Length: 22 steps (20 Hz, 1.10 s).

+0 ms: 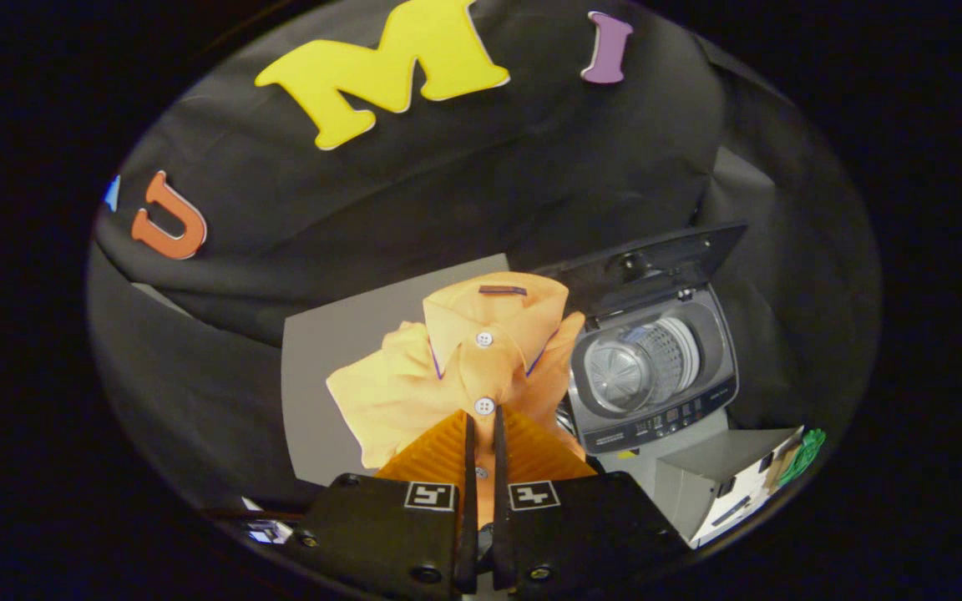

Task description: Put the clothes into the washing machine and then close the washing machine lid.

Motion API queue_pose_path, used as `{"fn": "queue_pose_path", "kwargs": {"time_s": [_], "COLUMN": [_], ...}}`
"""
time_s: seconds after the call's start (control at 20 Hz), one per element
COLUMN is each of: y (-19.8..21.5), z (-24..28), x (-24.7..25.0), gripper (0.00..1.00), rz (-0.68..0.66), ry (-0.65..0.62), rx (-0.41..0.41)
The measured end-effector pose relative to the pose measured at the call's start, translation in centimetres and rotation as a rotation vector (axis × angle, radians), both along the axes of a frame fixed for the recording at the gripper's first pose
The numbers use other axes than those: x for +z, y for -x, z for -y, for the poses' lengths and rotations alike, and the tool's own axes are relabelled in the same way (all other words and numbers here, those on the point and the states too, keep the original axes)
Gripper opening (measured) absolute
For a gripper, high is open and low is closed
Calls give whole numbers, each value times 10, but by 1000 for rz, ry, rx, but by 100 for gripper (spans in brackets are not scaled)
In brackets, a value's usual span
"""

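Gripper (481, 434) fingers are clamping the orange shirt (456, 367) at its button placket, holding it just left of the open washing machine (652, 376). Fabric is likely handling as light, soft and floppy; trailing folds are probably needing clearance over the drum rim.

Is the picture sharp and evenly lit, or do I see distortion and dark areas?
Gripper view: fisheye bending curves the table edges; the orange shirt, pinched between the closed gripper fingers, is bright and sharp; the open washing machine drum is clearly lit, with no strong glare; the surroundings fall into darkness.
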<state>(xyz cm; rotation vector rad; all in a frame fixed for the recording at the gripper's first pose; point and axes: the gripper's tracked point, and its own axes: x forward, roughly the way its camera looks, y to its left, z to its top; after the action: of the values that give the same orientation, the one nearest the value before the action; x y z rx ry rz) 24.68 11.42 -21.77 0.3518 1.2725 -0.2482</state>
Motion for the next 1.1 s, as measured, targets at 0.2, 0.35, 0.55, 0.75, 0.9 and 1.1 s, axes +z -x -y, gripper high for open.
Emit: {"fn": "queue_pose_path", "kwargs": {"time_s": [0.2,0.35,0.55,0.75,0.9,1.1], "y": [15,25,34,38,39,30], "z": [46,76,129,186,219,234], "x": [4,4,5,-2,-5,-18], "gripper": [10,10,10,11,10,10], "rz": [9,12,20,39,45,49], "ry": [-5,-9,-10,25,39,-21], "rx": [-89,-139,-187,-184,-168,-146]}}
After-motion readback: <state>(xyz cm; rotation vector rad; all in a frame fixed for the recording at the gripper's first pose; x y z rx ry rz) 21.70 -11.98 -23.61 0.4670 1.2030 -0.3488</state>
